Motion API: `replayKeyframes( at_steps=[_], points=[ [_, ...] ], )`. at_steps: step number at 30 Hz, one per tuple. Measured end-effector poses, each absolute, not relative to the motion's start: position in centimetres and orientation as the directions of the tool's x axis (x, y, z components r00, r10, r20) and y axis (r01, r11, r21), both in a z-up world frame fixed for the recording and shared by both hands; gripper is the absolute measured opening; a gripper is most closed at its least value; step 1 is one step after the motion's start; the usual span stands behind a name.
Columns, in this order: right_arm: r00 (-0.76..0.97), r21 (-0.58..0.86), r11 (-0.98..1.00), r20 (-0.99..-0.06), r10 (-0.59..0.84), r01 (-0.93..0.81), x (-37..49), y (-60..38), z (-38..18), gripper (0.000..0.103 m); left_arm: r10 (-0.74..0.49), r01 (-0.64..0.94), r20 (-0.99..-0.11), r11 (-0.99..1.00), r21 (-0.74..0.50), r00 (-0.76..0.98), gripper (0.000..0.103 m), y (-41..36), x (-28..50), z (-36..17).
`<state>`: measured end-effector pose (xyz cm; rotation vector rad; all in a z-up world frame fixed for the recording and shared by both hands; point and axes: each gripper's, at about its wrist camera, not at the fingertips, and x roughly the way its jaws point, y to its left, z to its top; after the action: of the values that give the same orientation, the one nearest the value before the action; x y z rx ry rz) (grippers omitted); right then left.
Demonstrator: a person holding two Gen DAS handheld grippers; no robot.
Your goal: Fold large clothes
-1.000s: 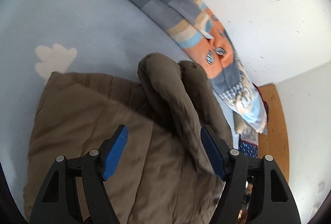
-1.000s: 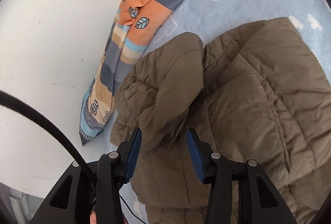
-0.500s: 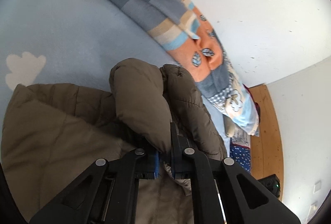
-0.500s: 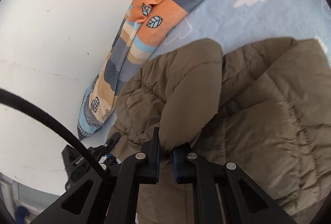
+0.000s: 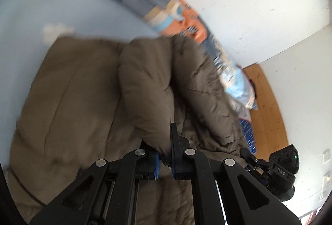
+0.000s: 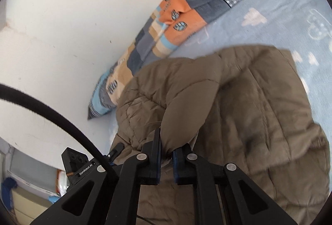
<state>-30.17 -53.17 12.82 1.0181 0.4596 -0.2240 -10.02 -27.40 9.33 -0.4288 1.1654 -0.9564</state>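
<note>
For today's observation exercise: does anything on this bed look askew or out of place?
Nothing is damaged. The brown jacket lies bunched, one sleeve pinched by both the left claw and right claw.

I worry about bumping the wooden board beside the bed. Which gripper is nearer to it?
Right, likely. The right gripper holds the jacket on the side toward the wooden board; the left gripper clamps the same fold, farther from the board.

Readable: "GenRobot.AI" in white on black device [image 6: 79, 164] at lower left of right wrist view; "DAS" on black device [image 5: 283, 171] in left wrist view.
</note>
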Motion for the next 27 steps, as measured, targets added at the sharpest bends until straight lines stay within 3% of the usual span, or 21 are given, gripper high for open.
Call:
replayKeyframes(
  at_steps=[6,10,13,19,27],
  points=[
    [0.788,0.691,0.489,-0.615,0.011,0.533,-30.6,-52.0,5.0,0.009,-0.747,0.414,-0.659,0.630,-0.657,0.090,0.008,-27.8,-11.5,3.9],
    [0.774,0.693,0.451,-0.633,0.009,0.562,-30.2,-52.6,0.9,0.007,-0.724,0.478,-0.676,0.646,-0.595,0.137,0.010,-28.2,-12.5,4.7],
    [0.781,0.701,0.445,-0.624,0.004,0.557,-30.5,-52.8,1.3,0.011,-0.712,0.497,-0.682,0.657,-0.567,0.164,0.016,-27.8,-13.1,5.7],
    [0.786,0.688,0.494,-0.618,0.014,0.532,-32.8,-52.6,3.6,0.022,-0.677,0.485,-0.711,0.695,-0.530,0.193,0.047,-24.8,-14.3,7.2],
    [0.807,0.655,0.562,-0.590,-0.038,0.505,-38.1,-50.6,7.7,0.022,-0.613,0.516,-0.727,0.751,-0.412,0.311,0.049,-20.5,-16.0,11.1]
  ],
)
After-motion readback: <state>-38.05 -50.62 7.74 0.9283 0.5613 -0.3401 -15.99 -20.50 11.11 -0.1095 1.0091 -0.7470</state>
